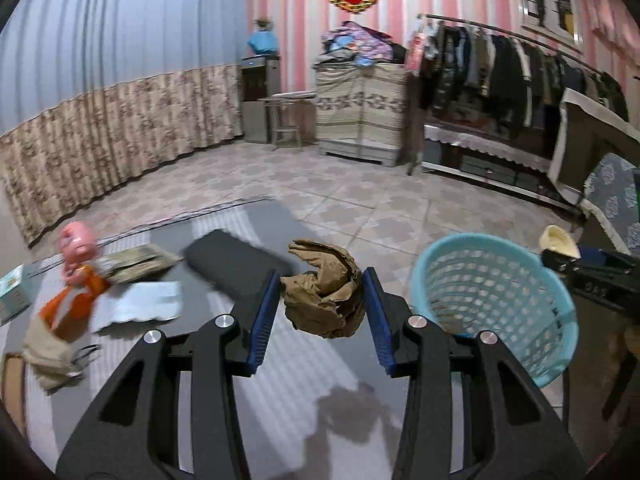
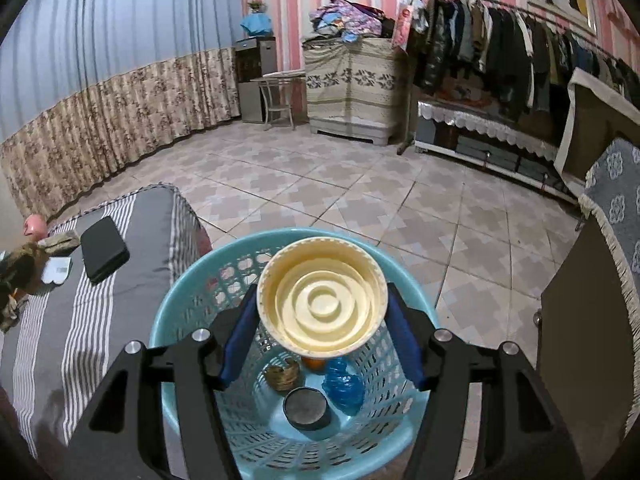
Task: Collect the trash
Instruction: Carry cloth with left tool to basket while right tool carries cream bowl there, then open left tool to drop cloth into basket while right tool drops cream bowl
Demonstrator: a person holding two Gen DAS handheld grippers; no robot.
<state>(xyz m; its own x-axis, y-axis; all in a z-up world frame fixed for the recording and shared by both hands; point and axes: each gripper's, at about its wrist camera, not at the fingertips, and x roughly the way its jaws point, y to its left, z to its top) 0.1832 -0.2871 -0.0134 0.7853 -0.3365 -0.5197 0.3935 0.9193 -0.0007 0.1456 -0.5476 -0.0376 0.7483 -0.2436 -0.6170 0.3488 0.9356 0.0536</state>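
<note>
a: largest first?
b: blue basket [image 2: 188,292], lower centre of the right view, trash already inside. right gripper [image 2: 320,332] above it, jaws clamped on a cream lid [image 2: 322,300]: stiff, light, likely slippery, held at the rim.
a: next?
b: left gripper [image 1: 322,308], jaws pinching crumpled brown paper [image 1: 324,292], centre frame over the bed [image 1: 280,392]: soft, light, best taken at its bulk.
a: writing?
b: none legible.
</note>
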